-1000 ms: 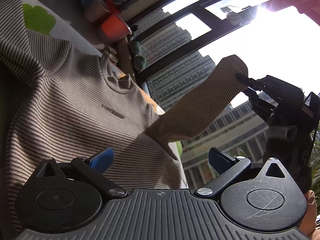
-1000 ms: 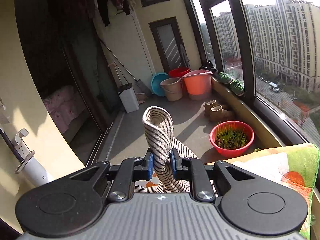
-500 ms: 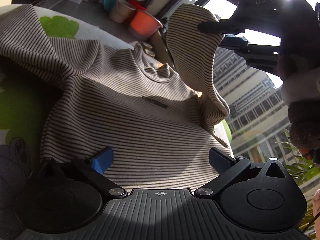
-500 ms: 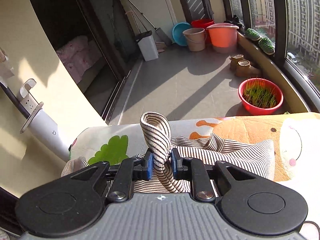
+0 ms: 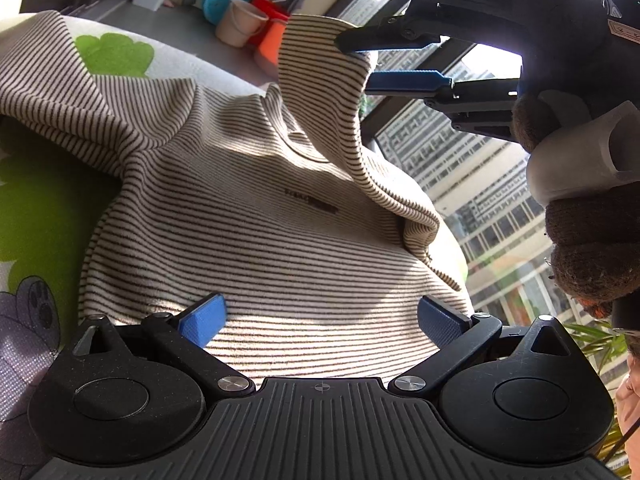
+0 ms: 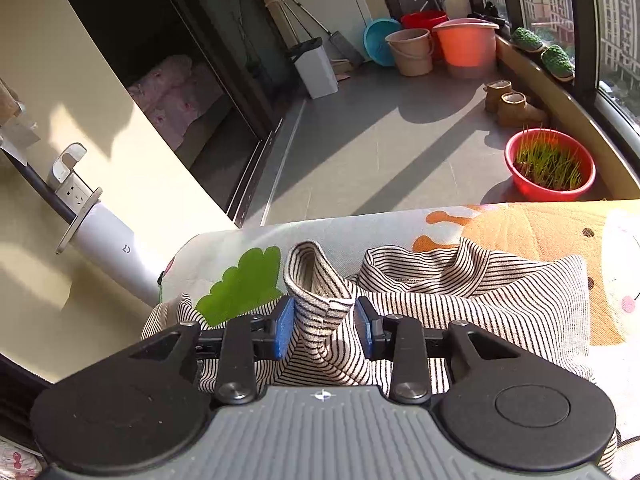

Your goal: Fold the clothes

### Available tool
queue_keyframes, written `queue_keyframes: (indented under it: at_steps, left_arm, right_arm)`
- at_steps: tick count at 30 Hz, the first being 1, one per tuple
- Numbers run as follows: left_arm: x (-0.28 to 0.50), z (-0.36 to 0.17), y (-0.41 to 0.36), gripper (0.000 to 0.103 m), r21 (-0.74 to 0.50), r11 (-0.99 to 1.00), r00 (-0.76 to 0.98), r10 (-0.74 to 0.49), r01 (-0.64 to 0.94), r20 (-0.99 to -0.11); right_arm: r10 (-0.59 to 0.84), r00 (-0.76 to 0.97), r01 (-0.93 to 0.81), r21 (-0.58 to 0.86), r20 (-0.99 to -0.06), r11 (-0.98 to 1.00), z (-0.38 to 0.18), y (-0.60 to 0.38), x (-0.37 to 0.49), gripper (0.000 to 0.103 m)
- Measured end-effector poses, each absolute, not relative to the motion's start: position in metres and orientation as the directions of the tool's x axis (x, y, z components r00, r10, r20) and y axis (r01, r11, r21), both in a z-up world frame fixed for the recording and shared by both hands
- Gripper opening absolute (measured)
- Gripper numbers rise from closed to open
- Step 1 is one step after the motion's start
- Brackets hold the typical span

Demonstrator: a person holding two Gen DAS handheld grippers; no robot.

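Striped knit top spread on the printed worktop, one sleeve lifted over its chest

The striped top [image 5: 248, 216] lies front up on the cartoon-printed worktop [image 5: 44, 216], its neckline toward the buckets [image 6: 440, 46], while its sleeve [image 5: 320, 92] stands above the chest, the cuff [image 6: 316, 280] between the fingers of the right hand-held gripper [image 6: 324, 326]. Those jaws now stand a little apart, their pads just off the cuff on either side, so the grip looks slack or letting go. The left hand-held gripper [image 5: 320, 320] hovers spread wide over the hem, holding nothing. The fabric appears to be a light, soft ribbed knit: it droops, creases readily and should keep no shape of its own, though it is unlikely to slip much on the cloth cover. Good holds are probably the thicker edges, namely cuff, hem, shoulder seam, taken through both layers so one does not peel away.
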State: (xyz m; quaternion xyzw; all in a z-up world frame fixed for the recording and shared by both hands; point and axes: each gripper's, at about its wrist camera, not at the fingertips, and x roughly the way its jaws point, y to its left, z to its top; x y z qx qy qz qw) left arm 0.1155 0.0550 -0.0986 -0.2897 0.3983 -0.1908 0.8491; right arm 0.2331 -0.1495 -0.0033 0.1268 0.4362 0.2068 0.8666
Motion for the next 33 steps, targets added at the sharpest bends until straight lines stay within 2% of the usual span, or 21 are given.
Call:
queue_keyframes:
  at_steps: [2, 9, 11, 13, 19, 21, 23, 24, 25, 26, 27, 28, 30, 33]
  left_arm:
    - [0.115, -0.099, 0.058, 0.103, -0.653, 0.751, 0.61, -0.562, 0.095, -0.558]
    - [0.112, -0.099, 0.07, 0.103, -0.685, 0.721, 0.61, -0.588, 0.099, -0.531]
    - [0.111, -0.1, 0.074, 0.103, -0.697, 0.71, 0.618, -0.594, 0.103, -0.515]
    - [0.11, -0.1, 0.078, 0.103, -0.708, 0.698, 0.627, -0.6, 0.107, -0.497]
    - [0.107, -0.1, 0.09, 0.103, -0.74, 0.662, 0.653, -0.614, 0.12, -0.443]
    - [0.1, -0.096, 0.091, 0.101, -0.708, 0.697, 0.688, -0.57, 0.115, -0.45]
    - [0.093, -0.091, 0.092, 0.091, -0.671, 0.734, 0.724, -0.519, 0.105, -0.455]
    - [0.106, -0.096, 0.076, 0.078, -0.657, 0.748, 0.732, -0.5, 0.095, -0.463]
    - [0.106, -0.095, 0.075, 0.077, -0.647, 0.758, 0.741, -0.479, 0.078, -0.471]
    - [0.101, -0.093, 0.08, 0.078, -0.648, 0.759, 0.752, -0.465, 0.067, -0.467]
    - [0.096, -0.09, 0.086, 0.083, -0.651, 0.757, 0.763, -0.454, 0.058, -0.461]
    - [0.091, -0.088, 0.097, 0.091, -0.657, 0.753, 0.779, -0.431, 0.032, -0.456]
    - [0.083, -0.082, 0.127, 0.094, -0.673, 0.738, 0.813, -0.361, -0.052, -0.458]
    - [0.088, -0.077, 0.182, 0.094, -0.705, 0.673, 0.828, -0.251, -0.223, -0.502]
  right_arm:
    - [0.477, 0.533, -0.258, 0.403, -0.699, 0.878, -0.011, -0.147, 0.237, 0.044]
    - [0.491, 0.568, -0.245, 0.434, -0.661, 0.867, -0.014, -0.181, 0.219, 0.045]
    - [0.495, 0.58, -0.238, 0.446, -0.647, 0.863, -0.015, -0.193, 0.213, 0.048]
    - [0.495, 0.604, -0.229, 0.458, -0.625, 0.859, -0.022, -0.214, 0.196, 0.061]
    - [0.483, 0.683, -0.203, 0.493, -0.548, 0.846, -0.048, -0.287, 0.135, 0.066]
    - [0.477, 0.708, -0.195, 0.505, -0.521, 0.841, -0.056, -0.311, 0.115, 0.067]
    - [0.507, 0.716, -0.224, 0.53, -0.48, 0.818, -0.073, -0.328, 0.096, 0.069]
    - [0.527, 0.717, -0.244, 0.544, -0.456, 0.803, -0.082, -0.336, 0.086, 0.074]
    - [0.561, 0.708, -0.266, 0.574, -0.428, 0.774, -0.093, -0.345, 0.077, 0.082]
    - [0.61, 0.687, -0.288, 0.624, -0.393, 0.726, -0.103, -0.354, 0.069, 0.086]
    - [0.66, 0.664, -0.307, 0.676, -0.353, 0.67, -0.114, -0.362, 0.062, 0.095]
    - [0.703, 0.642, -0.327, 0.719, -0.307, 0.613, -0.123, -0.369, 0.055, 0.103]
    - [0.773, 0.598, -0.382, 0.774, -0.21, 0.506, -0.135, -0.378, 0.044, 0.103]
    - [0.81, 0.564, -0.414, 0.794, -0.159, 0.444, -0.146, -0.381, 0.042, 0.103]
